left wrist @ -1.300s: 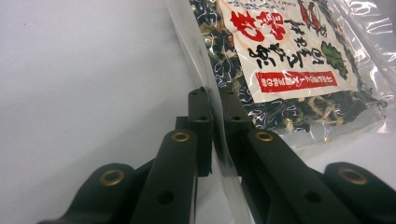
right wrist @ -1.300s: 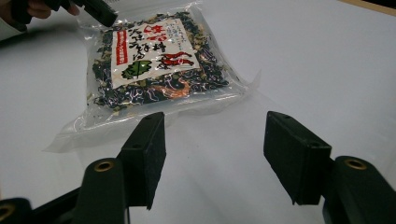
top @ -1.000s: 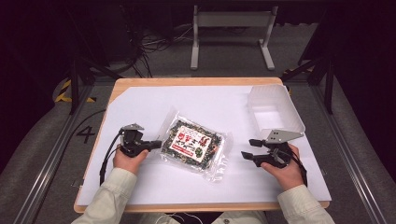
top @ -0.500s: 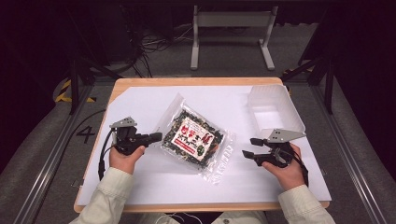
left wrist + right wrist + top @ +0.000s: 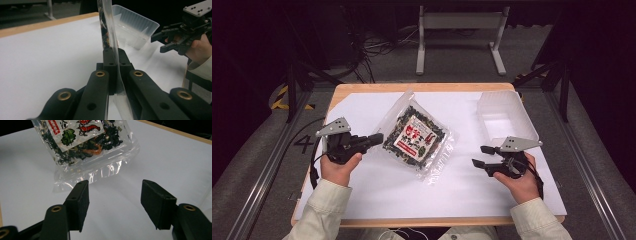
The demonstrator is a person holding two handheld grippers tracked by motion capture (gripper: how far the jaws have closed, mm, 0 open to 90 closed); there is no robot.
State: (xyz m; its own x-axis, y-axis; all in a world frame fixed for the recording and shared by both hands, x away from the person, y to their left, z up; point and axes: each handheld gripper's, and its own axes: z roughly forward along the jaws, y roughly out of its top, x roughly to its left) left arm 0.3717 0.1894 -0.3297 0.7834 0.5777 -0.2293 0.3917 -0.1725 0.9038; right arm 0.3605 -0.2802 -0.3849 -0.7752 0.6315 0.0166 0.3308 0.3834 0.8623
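Observation:
A clear plastic bag of dark dried seaweed (image 5: 414,137) with a red and white label lies tilted over the middle of the white sheet, its left edge lifted. My left gripper (image 5: 377,138) is shut on that edge; in the left gripper view the bag's film (image 5: 110,40) stands up edge-on between the closed jaws. My right gripper (image 5: 479,156) is open to the right of the bag, apart from it. In the right gripper view the bag (image 5: 85,147) lies beyond the spread jaws, with bare sheet between them.
A clear plastic container (image 5: 505,116) stands at the back right of the table, behind my right hand; it also appears in the left gripper view (image 5: 136,26). White sheet (image 5: 377,185) covers the wooden table (image 5: 362,87). Dark floor, cables and a metal stand lie beyond.
My left gripper has moved back and up with the bag's edge in it, raising and turning the bag. My right gripper has drifted slightly toward the table's front.

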